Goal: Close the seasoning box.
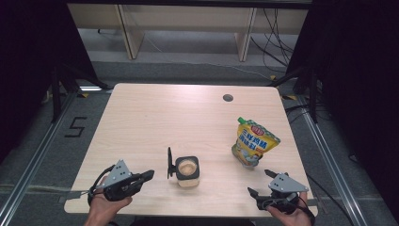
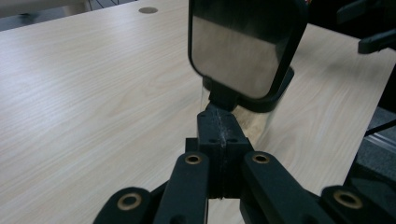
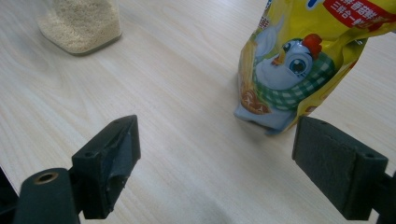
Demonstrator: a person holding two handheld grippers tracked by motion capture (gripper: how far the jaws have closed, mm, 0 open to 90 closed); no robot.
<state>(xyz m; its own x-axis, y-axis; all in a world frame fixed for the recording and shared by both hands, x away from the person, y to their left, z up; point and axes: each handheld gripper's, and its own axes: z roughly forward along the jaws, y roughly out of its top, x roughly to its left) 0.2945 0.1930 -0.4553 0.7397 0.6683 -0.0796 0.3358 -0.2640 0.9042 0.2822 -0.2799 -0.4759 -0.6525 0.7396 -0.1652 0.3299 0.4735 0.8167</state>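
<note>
While the person's hands sit at the bottom edge of the high view, the scene runs left to right like this:

Left hand-held gripper (image 1: 149,174): lower left of the high view, lying roughly level and pointing right toward the jar. In the left gripper view its two black jaws are pressed flat together with nothing visible between them, their tips just below the hinge of the jar's lid.

Jar (image 1: 188,172): lower middle of the high view, a clear square container standing on the bench, partly filled with pale sandy granules and open at the top.

Lid (image 1: 169,163): black, hinged, flipped up on edge at the jar's left side; in the left gripper view it stands at the upper middle, its glossy inner face toward the camera.

Bench (image 1: 155,117): light wood, with a round hole (image 1: 227,98) near its far edge, upper right of centre.

Pouch (image 1: 253,141): right of centre, a yellow stand-up bag with a green cap and a cartoon chicken, upright and leaning a little.

Right hand-held gripper (image 1: 262,182): lower right of the high view, jaws spread wide and holding nothing, just short of the pouch's base.
</note>
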